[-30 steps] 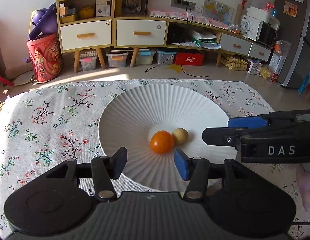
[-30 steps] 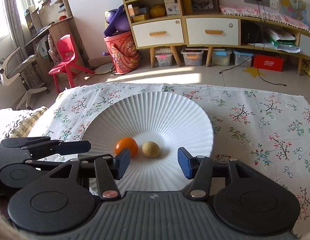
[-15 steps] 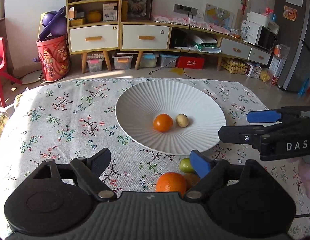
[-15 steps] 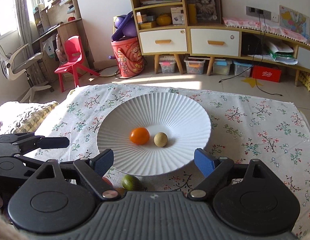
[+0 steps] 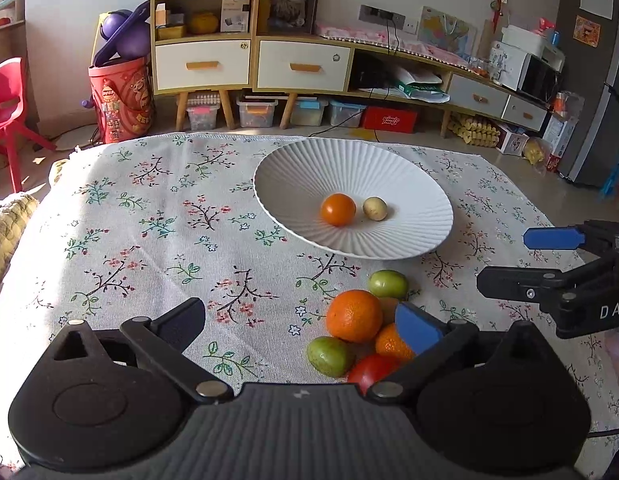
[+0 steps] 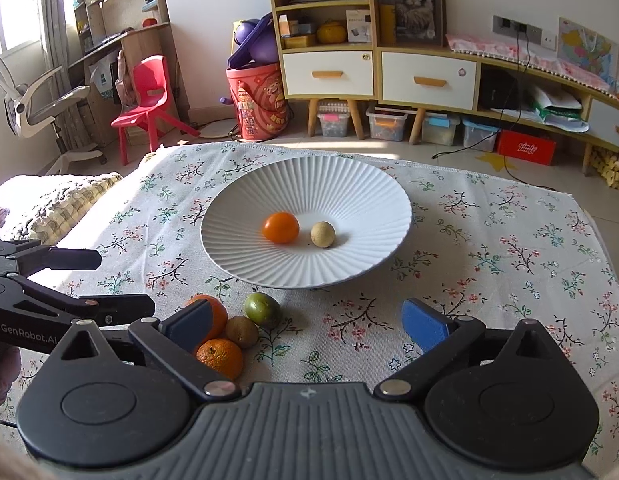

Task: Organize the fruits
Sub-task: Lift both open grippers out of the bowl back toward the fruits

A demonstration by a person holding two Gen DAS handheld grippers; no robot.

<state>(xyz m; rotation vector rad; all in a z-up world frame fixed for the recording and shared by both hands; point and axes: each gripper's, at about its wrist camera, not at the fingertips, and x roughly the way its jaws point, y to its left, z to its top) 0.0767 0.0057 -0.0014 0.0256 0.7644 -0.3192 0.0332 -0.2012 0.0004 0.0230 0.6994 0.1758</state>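
White and ribbed, the plate (image 6: pixel 305 184) sits on the floral-clothed surface (image 6: pixel 509 248) holding an orange tomato (image 6: pixel 280 227) and a small tan fruit (image 6: pixel 322 234), apart from each other. Just in front of its near rim lies a cluster of loose fruit: a large orange (image 5: pixel 354 315), a smaller orange (image 6: pixel 220 357), two green fruits (image 5: pixel 387 283) (image 5: pixel 330 355), a brown kiwi (image 6: pixel 241 331) and a red tomato (image 5: pixel 372 369). Both the left claw (image 5: pixel 305 324) and the right claw (image 6: pixel 309 320) hover spread wide and empty, one at each side of the pile.

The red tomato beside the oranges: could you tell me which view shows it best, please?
The left wrist view: the red tomato shows there, partly behind the left gripper. In the right wrist view it is hidden.
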